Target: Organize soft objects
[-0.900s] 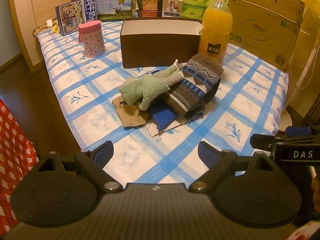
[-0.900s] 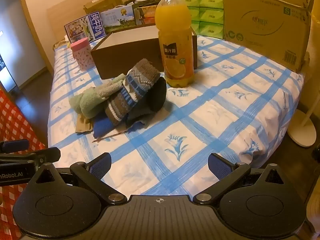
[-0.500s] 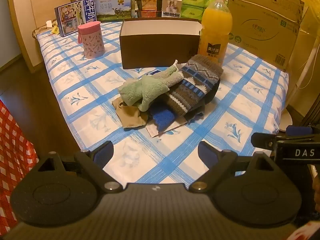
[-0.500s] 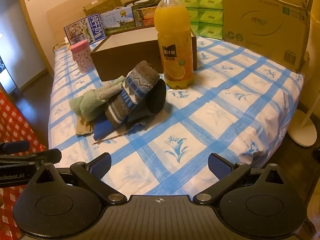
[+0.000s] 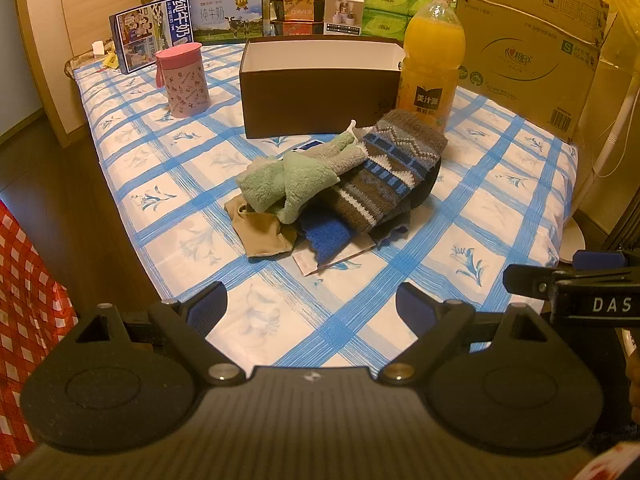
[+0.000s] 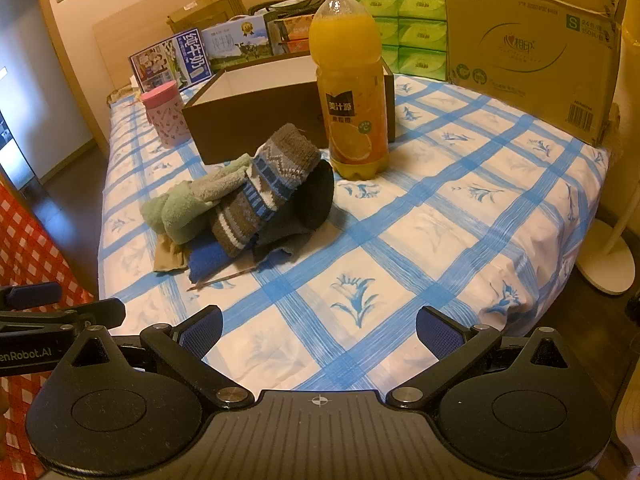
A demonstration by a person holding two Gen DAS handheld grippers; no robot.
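A pile of soft things lies mid-table: a fluffy green sock, a brown and blue patterned knit sock, a blue cloth, a tan piece and a dark sock. Behind it stands an open brown box with a white inside. My left gripper is open and empty, short of the pile near the table's front edge. My right gripper is open and empty, in front of the pile and to its right.
An orange juice bottle stands right of the box, touching the pile. A pink tumbler stands left. Milk cartons, tissue packs and a large cardboard box line the back. A red checked cloth hangs at left.
Both grippers have edged slightly toward the pile. Nothing on the table has moved.
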